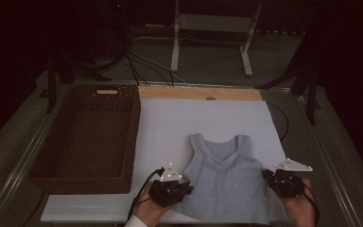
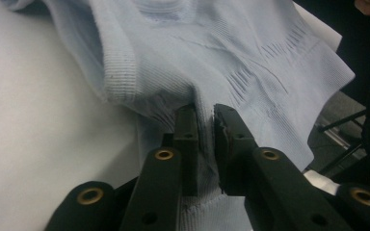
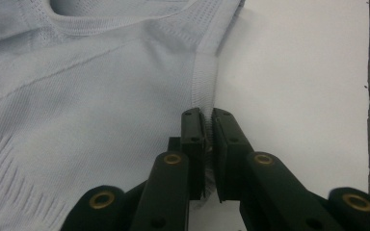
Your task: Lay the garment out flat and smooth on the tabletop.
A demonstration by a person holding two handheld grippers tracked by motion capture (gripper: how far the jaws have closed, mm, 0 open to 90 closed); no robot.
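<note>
A pale blue sleeveless knit top (image 1: 224, 177) lies flat on the white board (image 1: 179, 123), neck toward the far side. My left gripper (image 1: 182, 184) is shut on the top's left side seam below the armhole; in the left gripper view the fabric (image 2: 212, 67) bunches up between the jaws of the gripper (image 2: 205, 115). My right gripper (image 1: 267, 176) is shut on the right side seam; in the right gripper view the ribbed edge of the top (image 3: 203, 82) runs straight into the closed gripper (image 3: 208, 118).
A dark woven basket (image 1: 87, 137) stands on the left of the board. A wooden strip (image 1: 198, 93) borders the board's far edge. Metal table rails run along both sides, and a white stand (image 1: 212, 28) and cables lie beyond the table.
</note>
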